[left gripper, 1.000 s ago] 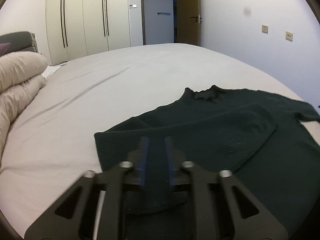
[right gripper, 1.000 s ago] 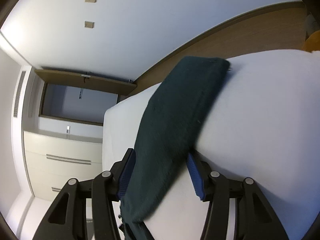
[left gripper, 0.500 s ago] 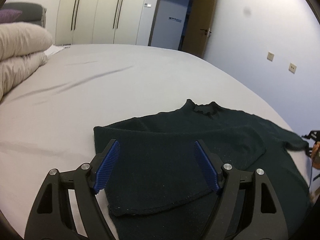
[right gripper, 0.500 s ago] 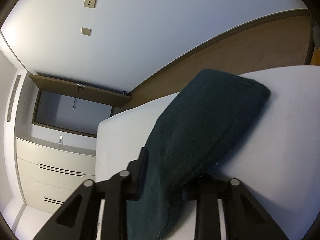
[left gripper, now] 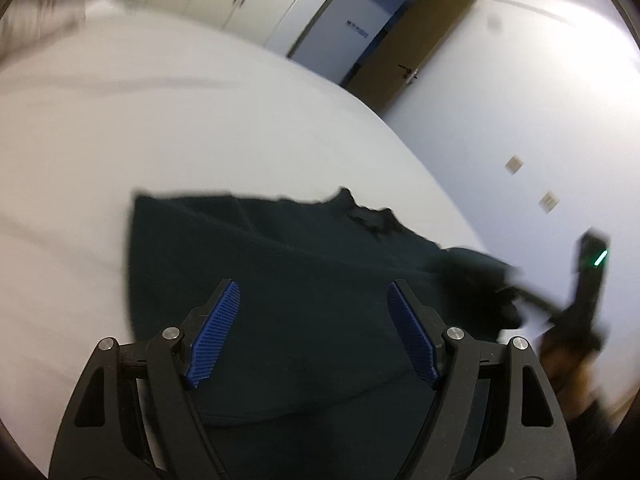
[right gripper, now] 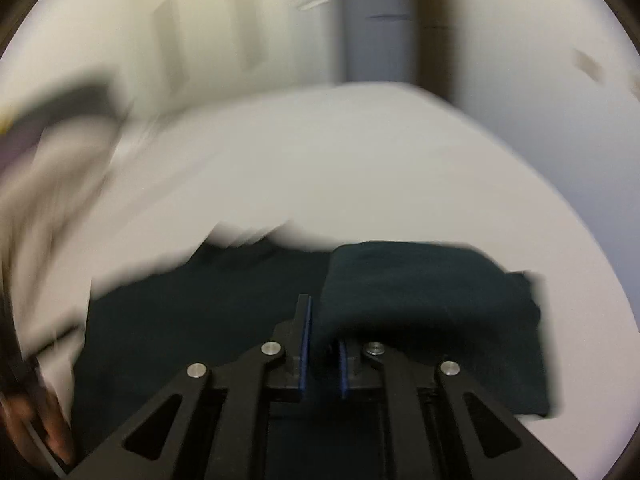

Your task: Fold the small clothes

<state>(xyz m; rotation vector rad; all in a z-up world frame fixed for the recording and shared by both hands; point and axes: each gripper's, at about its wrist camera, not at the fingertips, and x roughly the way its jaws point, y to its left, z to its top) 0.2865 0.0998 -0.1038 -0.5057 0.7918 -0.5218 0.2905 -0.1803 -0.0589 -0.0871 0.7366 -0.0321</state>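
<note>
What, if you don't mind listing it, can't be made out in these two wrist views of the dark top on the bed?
- Left wrist view: dark top's near hem, hidden behind the open left gripper.
- Left wrist view: right gripper, smeared by motion blur.
- Right wrist view: sleeve edge inside the shut right gripper, covered by cloth; bedding blurred.

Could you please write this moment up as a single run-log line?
step: fold sleeve inward | left gripper: open above sweater, holding nothing | right gripper: shut on sleeve | surface: bed

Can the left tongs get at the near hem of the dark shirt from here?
Probably yes: the left tongs stand open just above the shirt, nothing between them and the hem.
</note>
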